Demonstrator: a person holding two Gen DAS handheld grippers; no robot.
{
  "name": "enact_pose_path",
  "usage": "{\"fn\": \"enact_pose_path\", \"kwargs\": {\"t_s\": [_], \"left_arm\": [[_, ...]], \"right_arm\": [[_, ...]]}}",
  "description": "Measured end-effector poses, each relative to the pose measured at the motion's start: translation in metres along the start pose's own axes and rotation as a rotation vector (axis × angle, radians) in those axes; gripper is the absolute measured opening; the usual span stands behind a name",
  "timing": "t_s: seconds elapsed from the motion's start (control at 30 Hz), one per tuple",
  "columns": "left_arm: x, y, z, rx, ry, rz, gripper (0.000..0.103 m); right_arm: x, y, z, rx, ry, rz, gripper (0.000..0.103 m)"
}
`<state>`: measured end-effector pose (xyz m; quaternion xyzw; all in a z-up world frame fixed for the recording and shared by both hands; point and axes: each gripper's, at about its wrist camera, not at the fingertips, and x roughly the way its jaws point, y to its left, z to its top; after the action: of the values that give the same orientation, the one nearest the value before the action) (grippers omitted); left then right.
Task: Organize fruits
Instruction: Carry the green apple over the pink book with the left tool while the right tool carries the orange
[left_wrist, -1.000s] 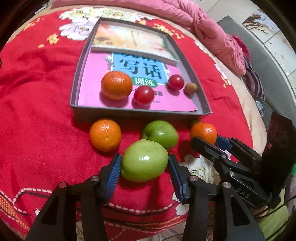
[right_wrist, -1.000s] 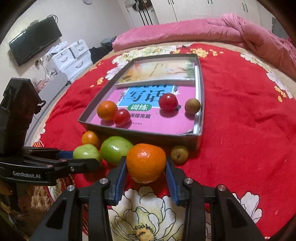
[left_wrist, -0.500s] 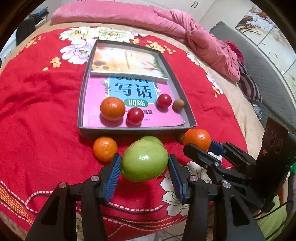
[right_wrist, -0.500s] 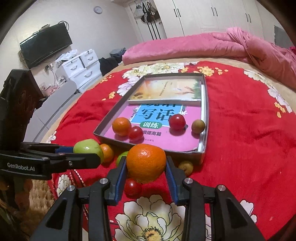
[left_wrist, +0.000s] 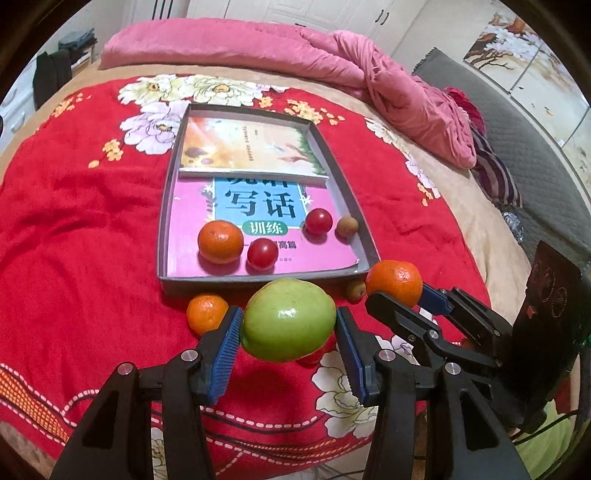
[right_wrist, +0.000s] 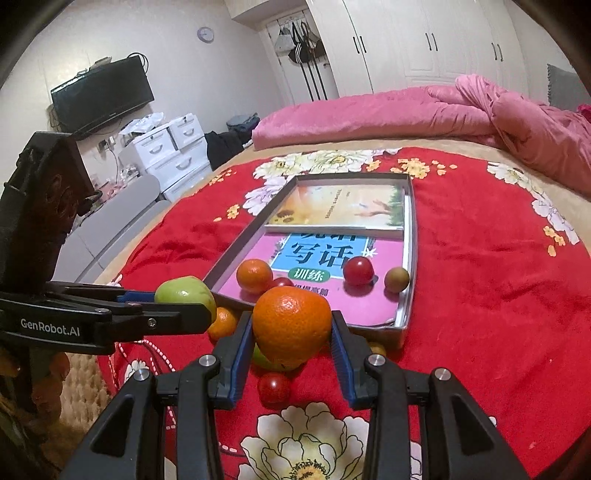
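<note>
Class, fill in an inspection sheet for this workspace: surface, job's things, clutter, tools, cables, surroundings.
Surface: red floral blanket on a bed.
Job's things: grey tray holding an orange, two red fruits, one small brown fruit; more fruit lies on the blanket before it.
Clutter: two books lining the tray.
Tools: left tool clamps a green apple; right tool clamps an orange.
Cables: nothing seen.
Surroundings: pink quilt, television, white drawers, wardrobe.
</note>
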<state>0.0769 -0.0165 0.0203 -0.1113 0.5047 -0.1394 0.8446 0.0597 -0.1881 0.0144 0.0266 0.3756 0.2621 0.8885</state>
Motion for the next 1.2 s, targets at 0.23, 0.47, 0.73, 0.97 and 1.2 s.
{"fn": "enact_pose_path", "kwargs": {"t_s": [0.23,0.47,0.73,0.97,1.2], "left_arm": [[-0.002,-0.008,0.007,0.012,-0.018,0.001,0.052],[0.001,-0.018,0.015,0.029,-0.03,0.002,0.052],[0.008,-0.024,0.022,0.044,-0.033,0.005,0.052],[0.017,-0.024,0.028,0.049,-0.028,0.006,0.052],[0.027,-0.025,0.031,0.053,-0.018,0.013,0.052]], "right_arm": [[-0.005,-0.002,0.005,-0.003,-0.029,-0.019,0.04],[-0.01,-0.006,0.009,-0.003,-0.052,-0.04,0.04],[-0.012,-0.011,0.014,-0.007,-0.07,-0.069,0.04],[-0.009,-0.022,0.018,0.009,-0.072,-0.089,0.04],[-0.007,-0.029,0.023,0.012,-0.076,-0.108,0.04]]}}
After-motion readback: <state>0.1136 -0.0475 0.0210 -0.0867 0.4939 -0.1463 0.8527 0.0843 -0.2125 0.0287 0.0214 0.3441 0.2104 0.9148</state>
